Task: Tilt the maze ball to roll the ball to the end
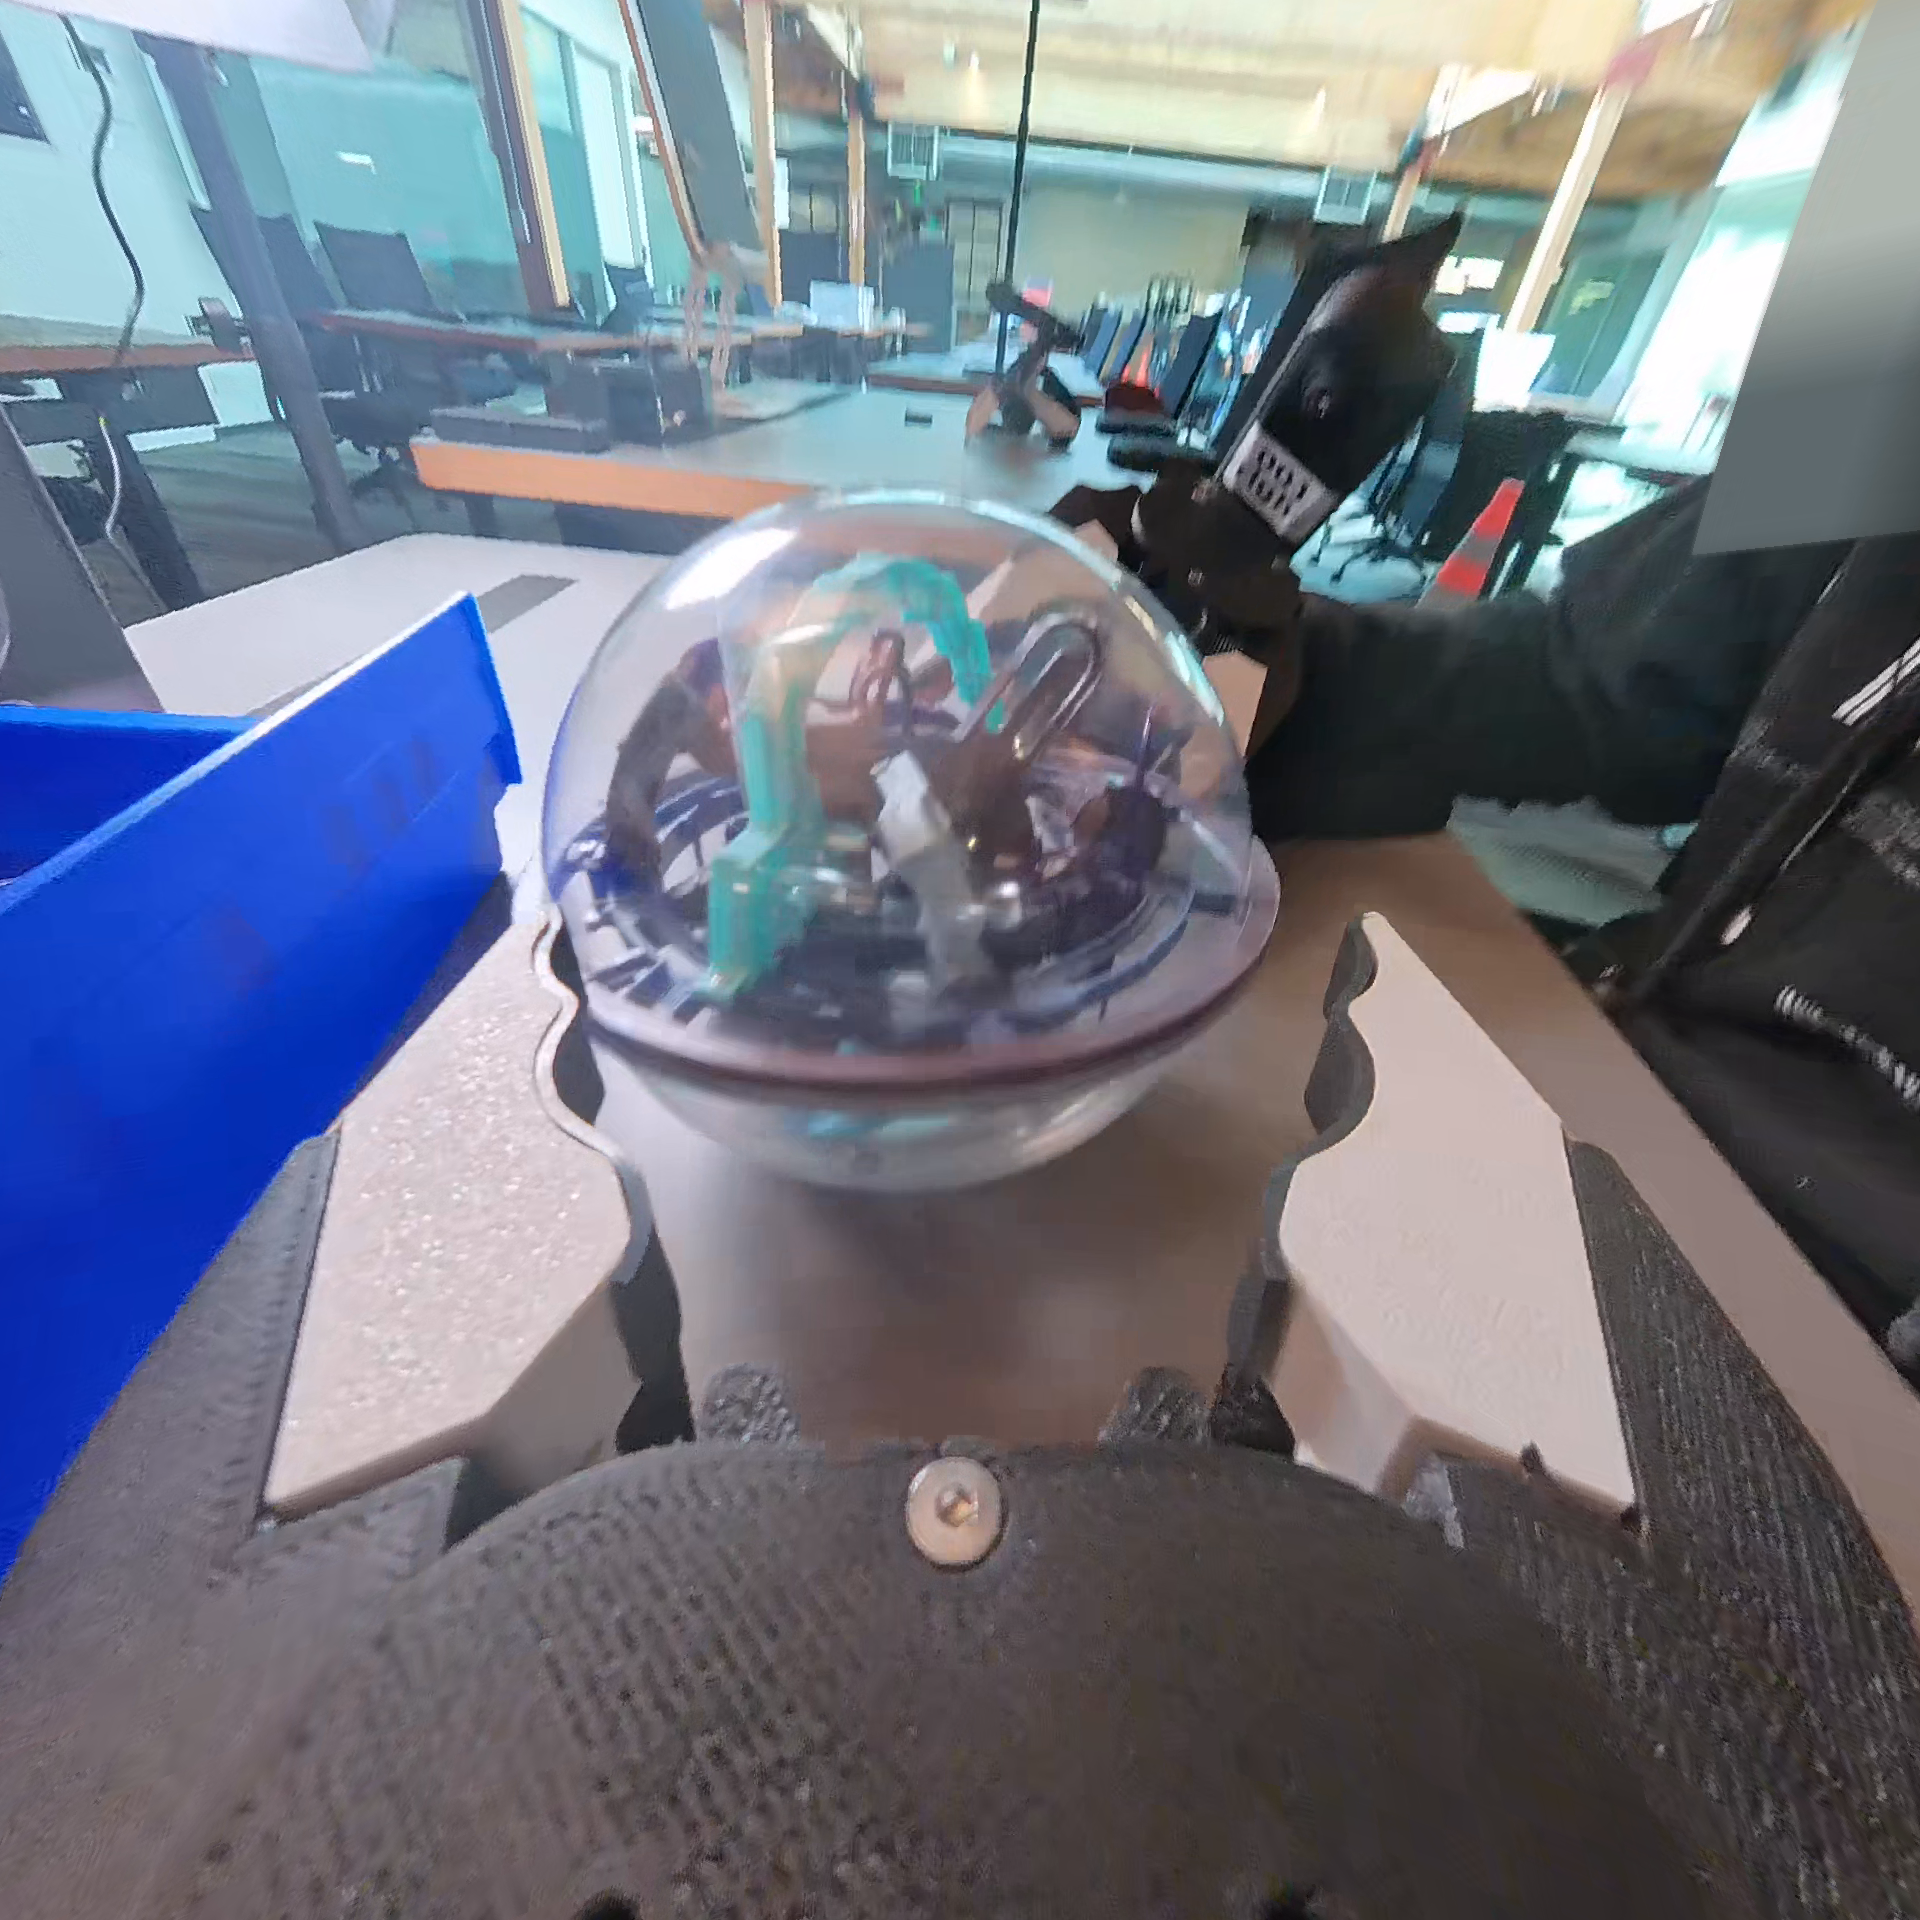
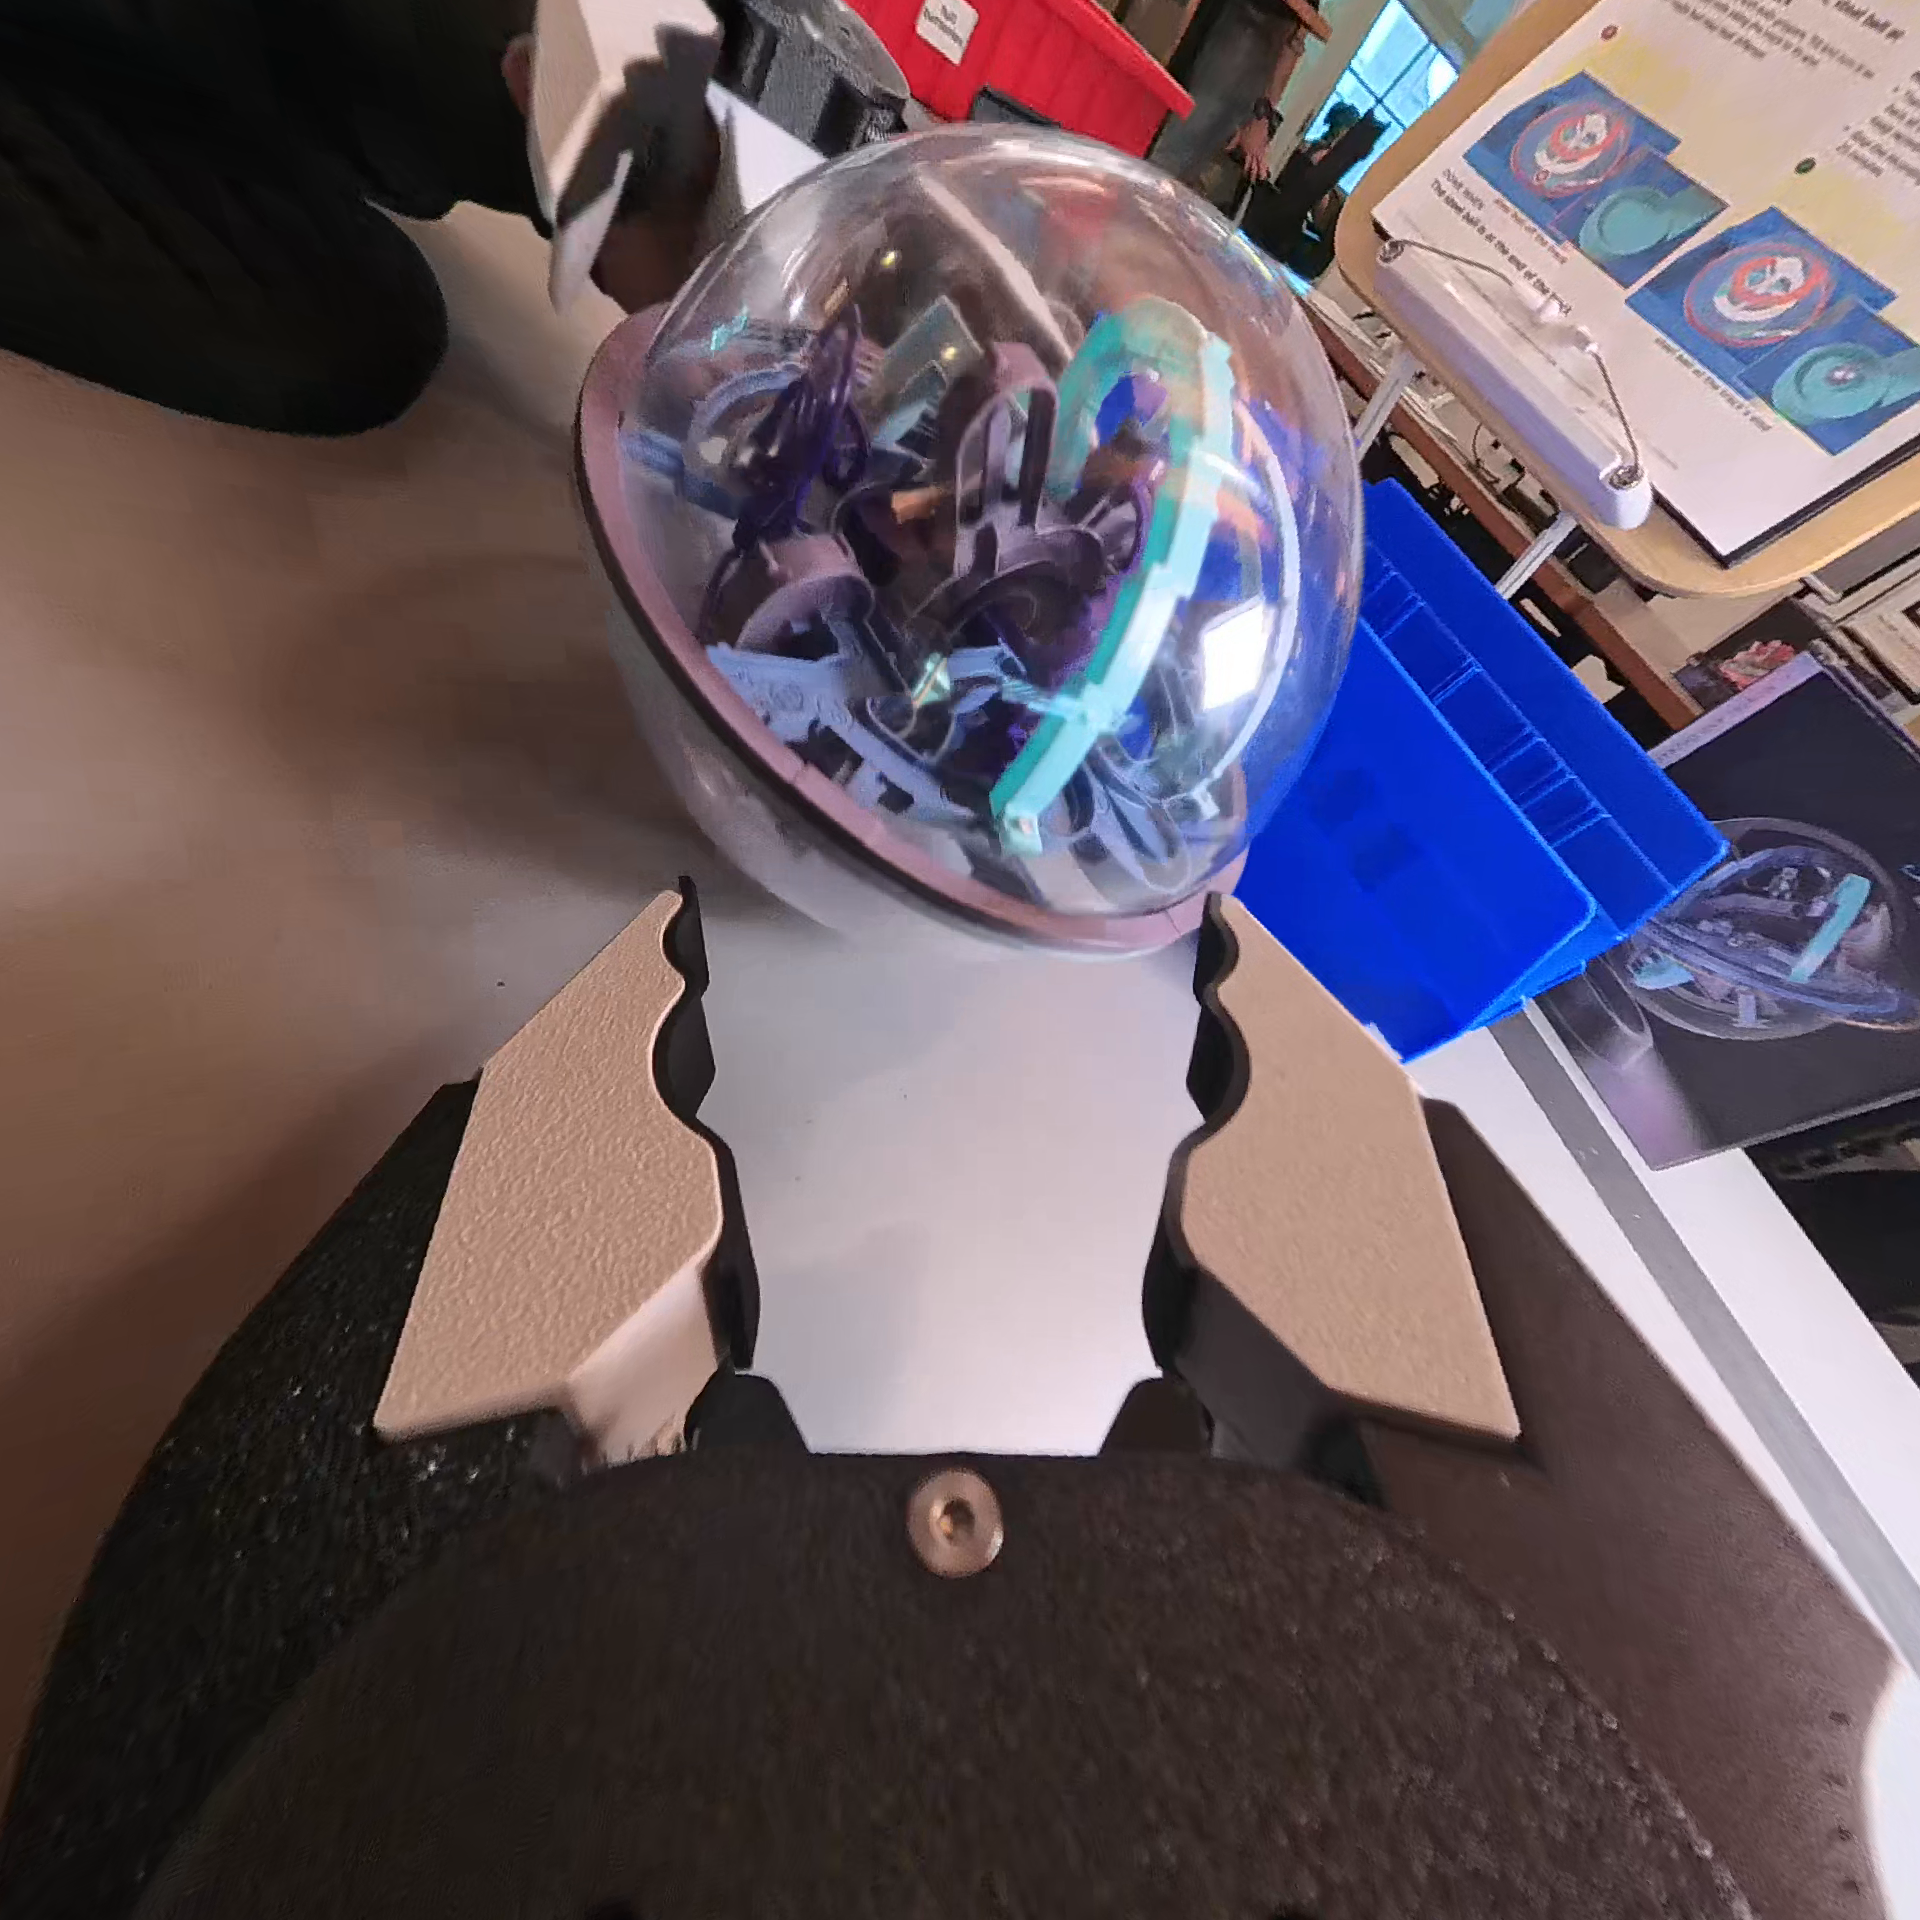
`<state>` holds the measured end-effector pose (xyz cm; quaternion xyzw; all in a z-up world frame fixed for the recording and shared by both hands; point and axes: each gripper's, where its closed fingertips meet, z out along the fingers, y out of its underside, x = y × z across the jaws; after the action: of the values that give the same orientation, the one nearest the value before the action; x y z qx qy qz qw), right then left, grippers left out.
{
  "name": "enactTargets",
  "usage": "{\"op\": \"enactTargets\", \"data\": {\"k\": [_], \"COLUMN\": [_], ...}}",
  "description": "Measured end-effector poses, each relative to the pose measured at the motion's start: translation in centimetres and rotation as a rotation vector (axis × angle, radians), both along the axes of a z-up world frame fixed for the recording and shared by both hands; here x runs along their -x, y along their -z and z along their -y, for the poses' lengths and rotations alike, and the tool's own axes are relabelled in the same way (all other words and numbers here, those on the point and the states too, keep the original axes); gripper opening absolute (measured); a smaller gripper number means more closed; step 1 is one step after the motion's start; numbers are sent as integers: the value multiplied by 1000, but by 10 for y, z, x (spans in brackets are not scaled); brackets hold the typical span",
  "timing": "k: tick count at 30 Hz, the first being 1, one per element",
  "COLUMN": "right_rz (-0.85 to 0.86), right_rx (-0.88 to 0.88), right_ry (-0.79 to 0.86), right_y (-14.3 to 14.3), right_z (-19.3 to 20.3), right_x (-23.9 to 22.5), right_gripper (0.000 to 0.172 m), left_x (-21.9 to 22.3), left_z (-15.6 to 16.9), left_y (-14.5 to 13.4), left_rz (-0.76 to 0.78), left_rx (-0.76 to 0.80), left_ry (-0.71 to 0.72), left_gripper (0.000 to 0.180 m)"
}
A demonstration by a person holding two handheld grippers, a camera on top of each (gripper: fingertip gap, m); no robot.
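The maze ball (image 1: 904,831) is a clear sphere with a dark rim band and teal, purple and grey tracks inside. It rests on the table (image 1: 935,1299). My left gripper (image 1: 956,945) is open, with a fingertip on each side of the sphere's lower half. The right pad (image 1: 1351,987) stands clear of the rim. In the right wrist view the maze ball (image 2: 966,540) lies tilted just ahead of my right gripper (image 2: 948,909), which is open and narrower than the sphere. The right gripper also shows behind the ball in the left wrist view (image 1: 1257,540). I cannot make out the small ball inside.
A blue bin (image 1: 208,883) stands close to the ball's left, and shows to its right in the right wrist view (image 2: 1475,790). A clipboard with an instruction sheet (image 2: 1683,270), a dark printed box (image 2: 1787,935) and a red bin (image 2: 1039,52) lie beyond. A dark sleeve (image 1: 1507,707) reaches in.
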<state>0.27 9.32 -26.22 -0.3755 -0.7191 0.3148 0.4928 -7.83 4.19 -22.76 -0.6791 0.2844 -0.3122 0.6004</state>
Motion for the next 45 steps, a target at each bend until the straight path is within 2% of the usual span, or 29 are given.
{"op": "enactTargets", "data": {"k": [2,5,9,12,16,19,31,37,40,43,44,45], "right_rz": [-2,-10,-27,-47,-14,-15,-20,-21,-12,-11,8,44], "right_rx": [32,87,123,226,451,515,450,460,374,386,431,498], "right_ry": [-20,-52,-72,-109,-153,-139,-102,-110,-102,-154,-217,-309], "right_y": [0,-4,-9,-18,-25,-26,-16,-20,-22,-30,-31,-32], "right_z": [5,13,15,17,12,3,12,21,21,20,25,35], "right_x": [1,1,-1,-4,-13,-15,4,8,0,-17,-25,-36], "right_gripper": [91,87,81,79,88,95,98,109,100,71,63,58], "left_x": [-3,-2,-2,-2,-3,-2,11,-3,0,26,37,49], "left_z": [-4,-8,-7,-6,-5,-4,-1,4,7,1,-2,-7], "left_y": [1,8,9,9,8,8,4,7,13,13,8,1], "left_rz": [-4,-33,-20,-25,-30,-31,1,-16,-70,-126,-107,-65], "left_rx": [-7,-11,-21,-32,-46,-52,-72,-47,-30,-25,-35,-50], "left_ry": [-24,-36,-23,-18,-12,-6,-4,47,60,-28,-72,-130], "left_gripper": [141,133,133,132,131,130,122,121,116,114,104,87]}}
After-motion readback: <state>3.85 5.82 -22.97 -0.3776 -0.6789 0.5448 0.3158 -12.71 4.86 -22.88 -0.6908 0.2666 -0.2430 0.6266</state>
